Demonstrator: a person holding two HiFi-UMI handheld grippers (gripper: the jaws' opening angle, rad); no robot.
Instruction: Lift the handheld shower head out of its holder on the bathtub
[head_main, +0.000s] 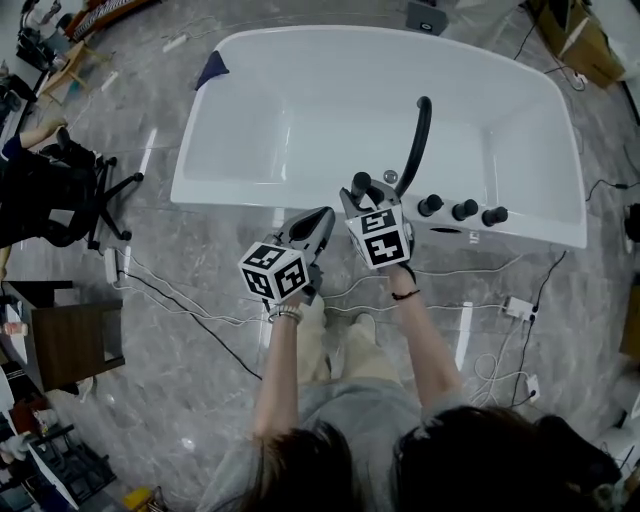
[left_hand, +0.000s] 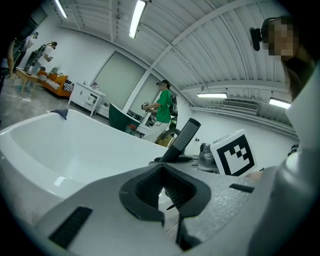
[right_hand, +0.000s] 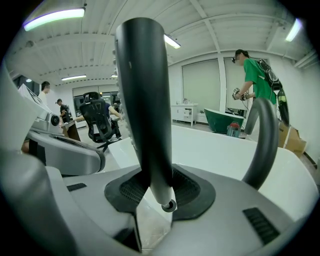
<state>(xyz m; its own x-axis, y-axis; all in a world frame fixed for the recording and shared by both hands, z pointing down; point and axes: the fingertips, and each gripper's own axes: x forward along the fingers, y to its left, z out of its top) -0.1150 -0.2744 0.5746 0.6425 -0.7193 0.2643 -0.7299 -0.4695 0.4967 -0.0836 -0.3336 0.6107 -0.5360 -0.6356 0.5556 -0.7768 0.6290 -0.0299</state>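
We can read no words, brands or numbers anywhere. The only printed signs are black-and-white square marker patterns on the left cube (head_main: 273, 271) and the right cube (head_main: 380, 236), near us, in front of the bathtub (head_main: 250, 190); they carry no letters.

Glossy white bathtub (head_main: 330, 110), satin black shower head (right_hand: 145, 110), polished grey stone-look floor (head_main: 180, 300), ribbed rubbery fingers (right_hand: 189, 187).

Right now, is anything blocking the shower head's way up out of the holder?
Nothing visible does. The right gripper grips the shower head in its jaws; the curved black spout stands beside it, not above.
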